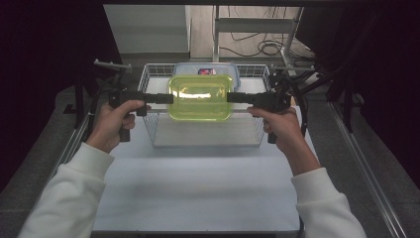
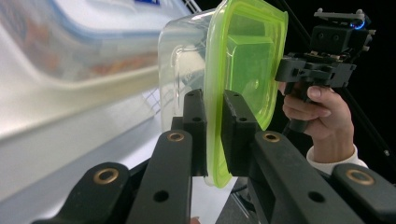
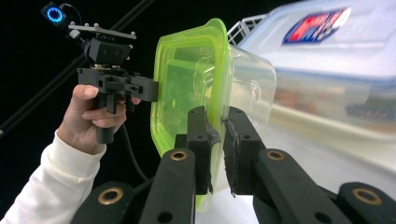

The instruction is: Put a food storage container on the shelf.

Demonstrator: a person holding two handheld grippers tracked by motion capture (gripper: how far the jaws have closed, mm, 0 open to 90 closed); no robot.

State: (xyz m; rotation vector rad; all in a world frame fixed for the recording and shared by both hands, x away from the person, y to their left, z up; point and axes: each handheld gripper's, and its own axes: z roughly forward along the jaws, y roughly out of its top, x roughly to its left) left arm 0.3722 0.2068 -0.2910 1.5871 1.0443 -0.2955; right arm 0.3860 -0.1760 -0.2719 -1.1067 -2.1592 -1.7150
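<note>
Jaws of both the left gripper [image 1: 166, 98] and right gripper [image 1: 234, 97] are clamping opposite rims of a translucent green-lidded container [image 1: 200, 97], holding it above a wire basket [image 1: 154, 130]; behind, a blue-rimmed clear lidded box [image 1: 206, 68] is lying.

high view: above the person's side, facing forward and down on table [image 1: 198, 183]. each gripper view: close along its own jaws, facing inward. all three share the green-lidded box [image 1: 200, 97] [image 2: 243, 70] [image 3: 191, 88]
</note>
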